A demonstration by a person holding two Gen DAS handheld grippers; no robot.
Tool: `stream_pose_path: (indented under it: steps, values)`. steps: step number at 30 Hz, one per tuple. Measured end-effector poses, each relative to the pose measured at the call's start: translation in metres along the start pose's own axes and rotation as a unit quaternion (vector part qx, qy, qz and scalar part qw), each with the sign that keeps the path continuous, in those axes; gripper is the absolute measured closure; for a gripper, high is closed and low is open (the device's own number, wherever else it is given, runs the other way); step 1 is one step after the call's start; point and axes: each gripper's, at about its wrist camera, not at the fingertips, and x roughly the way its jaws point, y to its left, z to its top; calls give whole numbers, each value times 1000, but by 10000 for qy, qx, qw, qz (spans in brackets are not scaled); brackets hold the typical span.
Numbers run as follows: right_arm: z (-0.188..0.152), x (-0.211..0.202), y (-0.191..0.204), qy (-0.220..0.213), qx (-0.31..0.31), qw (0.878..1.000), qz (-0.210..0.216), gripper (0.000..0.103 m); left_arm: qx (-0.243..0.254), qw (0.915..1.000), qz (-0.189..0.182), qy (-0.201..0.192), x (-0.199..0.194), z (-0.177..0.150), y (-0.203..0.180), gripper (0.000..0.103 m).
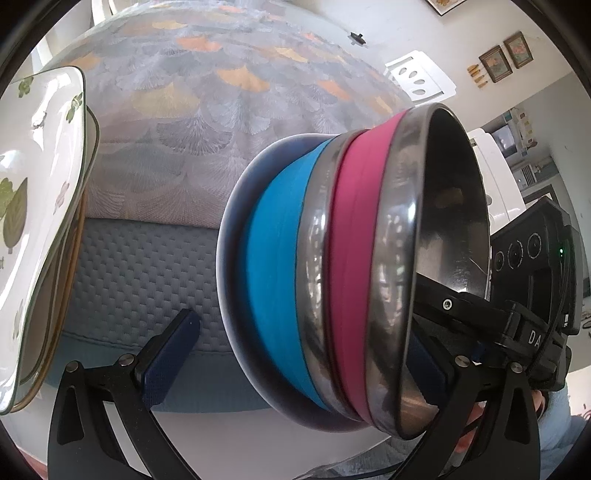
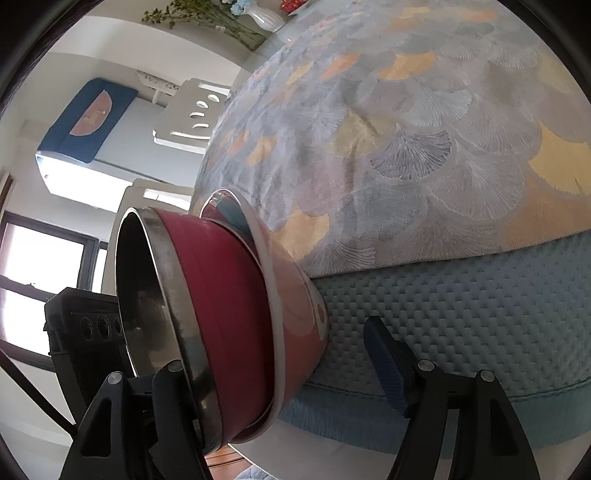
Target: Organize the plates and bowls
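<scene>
Underfoot, so to speak: a round table under a tablecloth (image 1: 207, 122) printed with grey and orange ginkgo fans, with a quilted blue seat cushion (image 1: 147, 273) at its edge. White chair (image 1: 419, 75) with oval cut-outs beyond the table; two framed pictures (image 1: 506, 57) on the pale wall. Right wrist view adds a white vase (image 2: 267, 16) with greenery at the table's far side and a window (image 2: 40, 258) to the left.

Count, left wrist view: three nested bowls in one stack. Steel-rimmed pink bowl (image 1: 354, 266) on top, blue bowl (image 1: 280, 266) under it, dark blue bowl (image 1: 231, 236) at the base. Stack stands at the table edge by the cushion. One square leaf-print plate (image 1: 40, 192) at far left, a second rim showing beneath it.

Left gripper (image 1: 299, 350): fingers spread wide, one either side of the stack; contact cannot be told.

Right gripper (image 2: 280, 373): fingers wide apart, left finger inside the pink bowl's steel rim (image 2: 166, 288), right finger over the cushion, clear of the stack. An outer salmon-coloured bowl (image 2: 299, 299) shows here.
</scene>
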Motion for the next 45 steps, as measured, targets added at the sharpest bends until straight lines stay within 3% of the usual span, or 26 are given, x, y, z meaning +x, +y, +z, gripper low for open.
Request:
stream_pose_path:
  steps: [13, 15, 17, 19, 22, 30, 36, 40, 45]
  values:
    - [-5, 3, 8, -158, -301, 9993, -153, 30, -28, 9999, 22, -137, -12, -27, -6, 0]
    - [-4, 3, 10, -163, -319, 9992, -185, 30, -23, 9999, 22, -151, -13, -29, -5, 5]
    - [-4, 3, 15, -204, -418, 9987, -200, 38, 40, 9997, -96, -206, -18, -32, -8, 18]
    - [-4, 1, 28, -292, -687, 9969, -252, 47, 296, 9991, -139, -264, -20, -34, -21, 20]
    - [-4, 4, 45, -378, -1165, 9909, -553, 48, 585, 9976, 77, -371, -24, -38, -31, 23]
    - [-9, -2, 55, -649, -1481, 9851, -588, 50, 838, 9944, 398, -502, -41, -47, -45, 23]
    - [-6, -6, 95, -975, -1981, 9748, -328, 50, 706, 9909, 602, -977, -82, -48, -39, 23]
    - [1, 11, 125, -818, -1983, 9767, -61, 50, 560, 9870, 909, -1203, -114, -50, -28, 23]
    - [1, 57, 165, -406, -2130, 9762, 114, 50, 199, 9858, 1154, -1206, -132, -49, 15, 23]
